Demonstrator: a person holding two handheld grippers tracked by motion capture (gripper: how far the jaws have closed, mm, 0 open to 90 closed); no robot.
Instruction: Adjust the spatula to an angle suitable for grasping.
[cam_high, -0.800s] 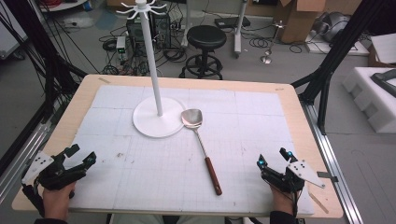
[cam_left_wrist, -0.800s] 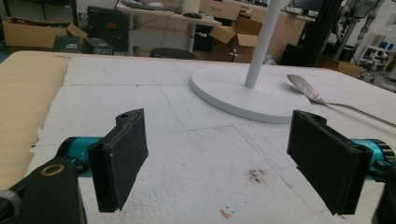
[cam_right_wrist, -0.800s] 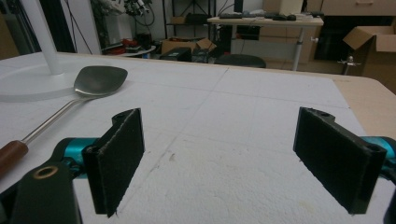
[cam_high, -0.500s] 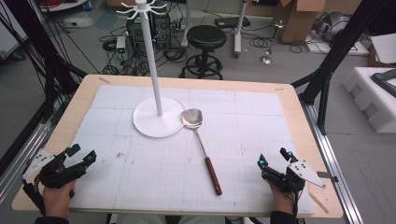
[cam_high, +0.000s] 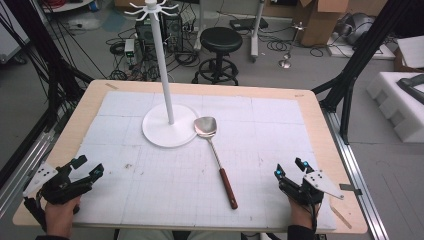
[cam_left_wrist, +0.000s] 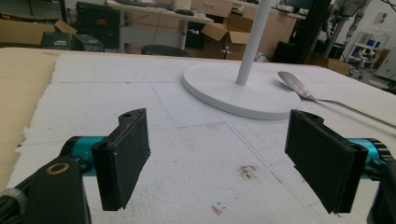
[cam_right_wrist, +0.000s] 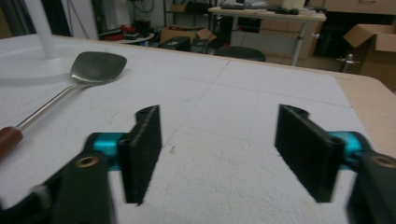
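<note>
Left gripper near-left of the stand, well apart from it, jaws wide, empty. Spatula: metal blade touching the stand's base on its right, thin steel shaft running toward the near edge, reddish-brown wooden handle. Likely light, stiff, shaft slippery; best grabbed at the handle, where it's thicker. Right gripper near-right of the stand, past the handle end, jaws also wide, empty.

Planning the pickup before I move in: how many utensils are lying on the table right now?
1. A single spatula lies mid-table, its metal blade beside the white stand's base, its brown handle pointing toward the right gripper. Nothing on the table looks able to hide another.
</note>
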